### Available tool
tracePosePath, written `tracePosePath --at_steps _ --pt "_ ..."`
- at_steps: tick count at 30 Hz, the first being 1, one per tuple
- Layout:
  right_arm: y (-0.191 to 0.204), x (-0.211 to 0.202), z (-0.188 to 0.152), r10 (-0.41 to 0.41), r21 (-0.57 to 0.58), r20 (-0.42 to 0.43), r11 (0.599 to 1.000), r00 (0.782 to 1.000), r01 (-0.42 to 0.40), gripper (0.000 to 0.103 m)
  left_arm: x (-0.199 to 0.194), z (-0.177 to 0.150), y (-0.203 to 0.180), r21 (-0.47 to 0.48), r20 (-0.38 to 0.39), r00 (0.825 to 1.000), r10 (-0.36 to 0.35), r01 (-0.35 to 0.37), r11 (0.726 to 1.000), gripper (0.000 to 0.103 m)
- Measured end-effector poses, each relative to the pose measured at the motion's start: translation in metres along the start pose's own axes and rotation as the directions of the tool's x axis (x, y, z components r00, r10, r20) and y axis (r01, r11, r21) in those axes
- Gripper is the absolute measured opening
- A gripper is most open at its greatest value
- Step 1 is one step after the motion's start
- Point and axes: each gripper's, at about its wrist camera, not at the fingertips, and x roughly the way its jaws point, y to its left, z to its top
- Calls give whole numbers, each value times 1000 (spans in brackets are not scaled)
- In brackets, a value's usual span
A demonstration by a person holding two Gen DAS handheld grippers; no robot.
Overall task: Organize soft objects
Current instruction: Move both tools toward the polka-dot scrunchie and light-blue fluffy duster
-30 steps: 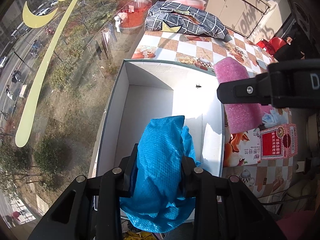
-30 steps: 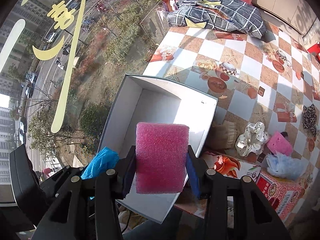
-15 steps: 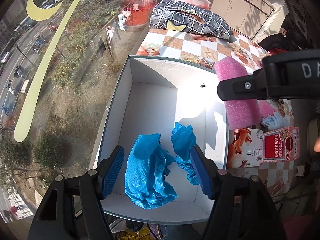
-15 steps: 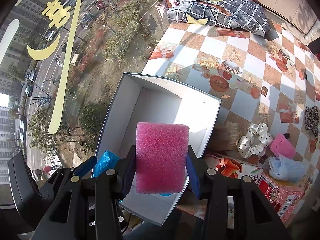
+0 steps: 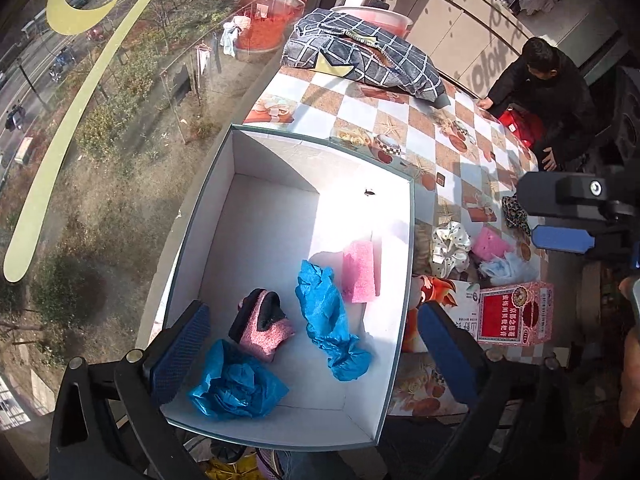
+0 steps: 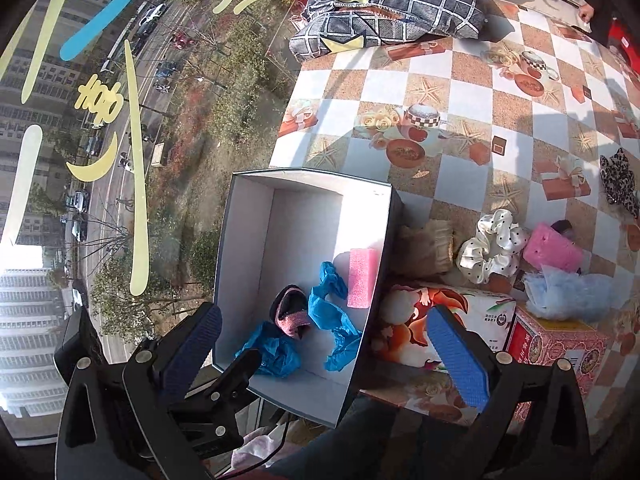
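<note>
A white open box [image 5: 276,168] [image 6: 256,216] sits at the table's window edge. Inside lie a pink foam sponge [image 5: 359,272] [image 6: 362,278], two crumpled blue cloths [image 5: 236,386] [image 5: 332,320] and a pink-and-black sock [image 5: 262,326] [image 6: 290,312]. My left gripper [image 5: 316,354] is open and empty above the box's near end. My right gripper [image 6: 324,354] is open and empty above the box's near right corner. On the table right of the box lie a white dotted scrunchie [image 6: 494,246], a pink sponge [image 6: 552,248], a pale blue cloth [image 6: 568,290] and a leopard scrunchie [image 6: 618,180].
A checked grey cushion [image 5: 360,60] [image 6: 384,8] lies at the table's far end. Two printed cartons [image 6: 448,308] [image 5: 516,312] stand right of the box. A window borders the table on the left. A person in black [image 5: 548,88] crouches at the far right.
My right gripper opened and the pink foam sponge now lies in the box. Both grippers pulled back and up. A pink-and-black sock now shows in the box.
</note>
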Motion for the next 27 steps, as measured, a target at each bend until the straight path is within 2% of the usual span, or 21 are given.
tracePosePath --at_steps 4,7,10,14,16,19,21,24,27 --pt "-54 -45 -2 -18 114 50 993 999 13 103 -4 17 -40 146 9 1000 12 -13 989 103" --pt "-110 -77 -7 -53 234 100 972 994 28 103 2 30 -78 279 11 999 31 -33 960 103" --pt "-167 -93 -16 -119 351 107 933 987 75 103 18 40 -117 417 4 997 72 -67 907 103" --pt "-236 -83 -34 -124 479 68 875 990 76 103 56 49 -165 575 -29 989 148 -105 812 103" --pt "-261 -67 -45 -65 534 54 845 996 26 103 82 50 -185 655 -32 978 208 -136 744 103" --pt "-291 -40 -58 82 614 68 782 994 -107 103 116 50 -206 748 -31 963 267 -154 645 103" --pt "-305 -21 -62 180 653 89 732 980 -195 103 135 53 -216 787 -47 956 289 -143 600 103" --pt "-319 7 -59 294 687 96 672 951 -277 103 162 57 -231 834 -62 941 333 -134 535 103" --pt "-324 33 -51 374 703 72 639 925 -313 103 189 60 -240 862 -100 920 379 -109 494 103"
